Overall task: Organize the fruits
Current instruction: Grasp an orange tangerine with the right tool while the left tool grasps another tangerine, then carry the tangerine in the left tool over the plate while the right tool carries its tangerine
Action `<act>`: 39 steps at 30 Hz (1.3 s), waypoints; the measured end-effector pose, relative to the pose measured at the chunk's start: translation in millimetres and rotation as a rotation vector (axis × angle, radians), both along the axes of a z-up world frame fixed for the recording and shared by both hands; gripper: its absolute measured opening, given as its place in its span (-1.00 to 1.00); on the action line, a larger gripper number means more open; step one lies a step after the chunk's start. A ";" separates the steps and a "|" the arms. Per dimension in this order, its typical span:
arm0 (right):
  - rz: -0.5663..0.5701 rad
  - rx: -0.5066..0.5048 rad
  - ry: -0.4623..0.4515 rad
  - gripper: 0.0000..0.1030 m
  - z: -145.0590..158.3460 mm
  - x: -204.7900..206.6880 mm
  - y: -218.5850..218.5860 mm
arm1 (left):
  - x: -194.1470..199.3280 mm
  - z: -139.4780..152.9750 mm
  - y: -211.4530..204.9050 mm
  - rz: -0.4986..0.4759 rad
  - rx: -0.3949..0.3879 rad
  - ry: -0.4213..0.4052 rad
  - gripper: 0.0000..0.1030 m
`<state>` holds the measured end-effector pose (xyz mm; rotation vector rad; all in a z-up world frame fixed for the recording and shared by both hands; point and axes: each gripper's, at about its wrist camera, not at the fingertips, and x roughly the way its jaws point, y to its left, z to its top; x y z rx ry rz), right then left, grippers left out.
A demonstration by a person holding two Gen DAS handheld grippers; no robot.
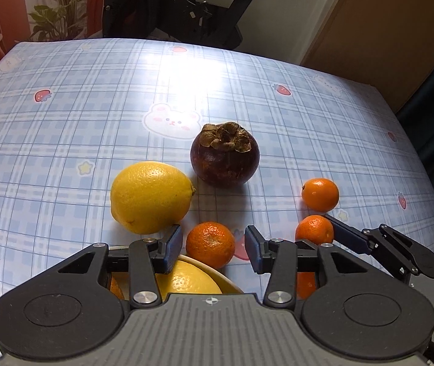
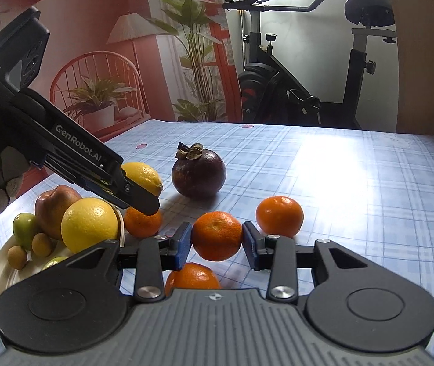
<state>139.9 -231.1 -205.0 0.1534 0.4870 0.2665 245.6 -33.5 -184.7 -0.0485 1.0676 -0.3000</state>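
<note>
Hovering over a tangerine (image 1: 210,244) on the table (image 1: 64,128), the left hand-held gripper (image 1: 214,248) gapes wide, touching nothing. Right wrist view: right hand-held gripper (image 2: 217,241) clamped on another tangerine (image 2: 217,235), beside the plate (image 2: 0,270).

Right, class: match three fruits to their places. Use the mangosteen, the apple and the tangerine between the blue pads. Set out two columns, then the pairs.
Column A
1. mangosteen
2. apple
3. tangerine

Column B
a. on the plate with other fruit
b. between the fingers of the right gripper
c. standing apart on the checked tablecloth, calyx up

Pairs: 1-c, 2-a, 3-b
</note>
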 end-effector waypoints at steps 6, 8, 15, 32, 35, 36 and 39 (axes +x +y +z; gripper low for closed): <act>-0.006 0.013 -0.005 -0.25 0.5 -2.2 -0.8 | 3.7 -8.0 -10.6 -0.029 0.051 -0.009 -0.19; -0.003 0.015 -0.003 -0.25 0.0 -1.4 -1.9 | 4.7 -8.7 -9.8 -0.026 0.056 -0.011 -0.24; -0.002 0.016 -0.005 -0.25 -0.1 -1.5 -2.4 | -1.6 -5.0 -9.5 -0.034 0.053 -0.038 -0.26; -0.011 0.023 -0.004 -0.25 0.3 -2.8 -5.4 | -76.2 45.9 43.6 0.004 -0.098 -0.162 -0.26; -0.005 0.008 0.004 -0.25 0.3 -1.2 -2.6 | -83.1 40.0 53.2 0.015 -0.094 -0.151 -0.26; -0.011 0.001 0.011 -0.25 0.2 -0.2 -1.6 | -84.2 37.2 55.5 0.022 -0.091 -0.147 -0.26; -0.020 -0.015 0.039 -0.25 0.1 -0.8 1.5 | -86.1 32.7 63.0 0.032 -0.089 -0.139 -0.26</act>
